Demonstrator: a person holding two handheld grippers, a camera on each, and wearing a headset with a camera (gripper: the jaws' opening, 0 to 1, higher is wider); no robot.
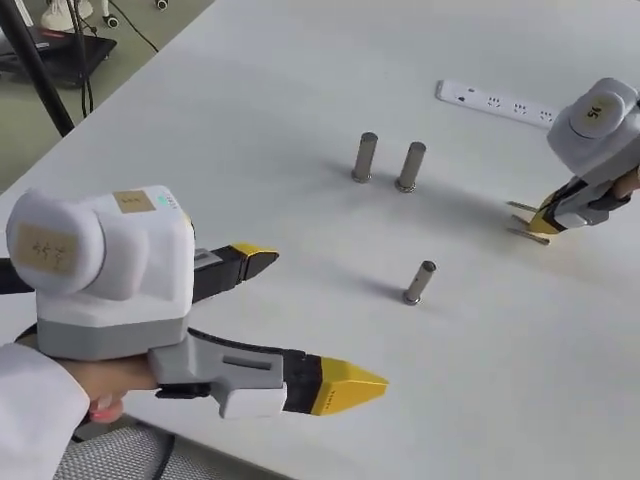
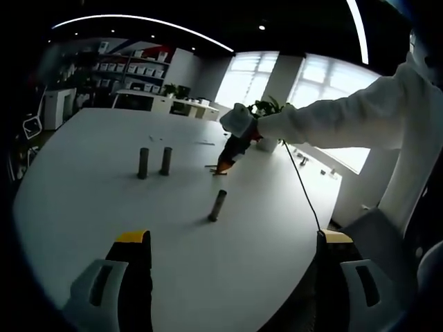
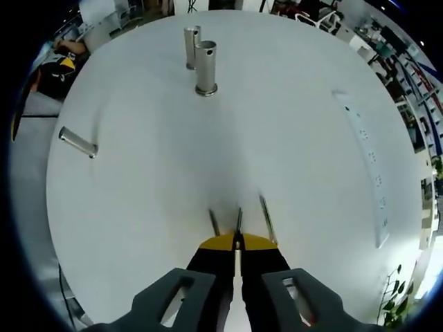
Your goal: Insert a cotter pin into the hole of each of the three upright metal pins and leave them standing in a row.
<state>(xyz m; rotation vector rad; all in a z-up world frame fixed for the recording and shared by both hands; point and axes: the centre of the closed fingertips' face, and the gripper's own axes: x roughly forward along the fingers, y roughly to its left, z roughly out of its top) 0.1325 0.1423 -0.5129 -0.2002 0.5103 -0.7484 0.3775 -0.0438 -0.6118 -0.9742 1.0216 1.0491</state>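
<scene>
We note all three metal pins (image 1: 412, 166) unfitted; right tongs (image 3: 237, 240) pinch one cotter pin (image 3: 239, 218), left tongs (image 2: 233, 238) gape wide, empty.

Here's the left gripper (image 2: 233, 238), its yellow-tipped jaws spread wide at the bottom, hanging over the white bench (image 2: 83, 200). Ahead stand two grey metal pins (image 2: 143, 163) side by side, with a third grey pin (image 2: 219, 205) nearer and well apart. Beyond it, on a white-sleeved arm (image 2: 325, 117), the right gripper (image 2: 225, 164) noses down at the bench.
</scene>
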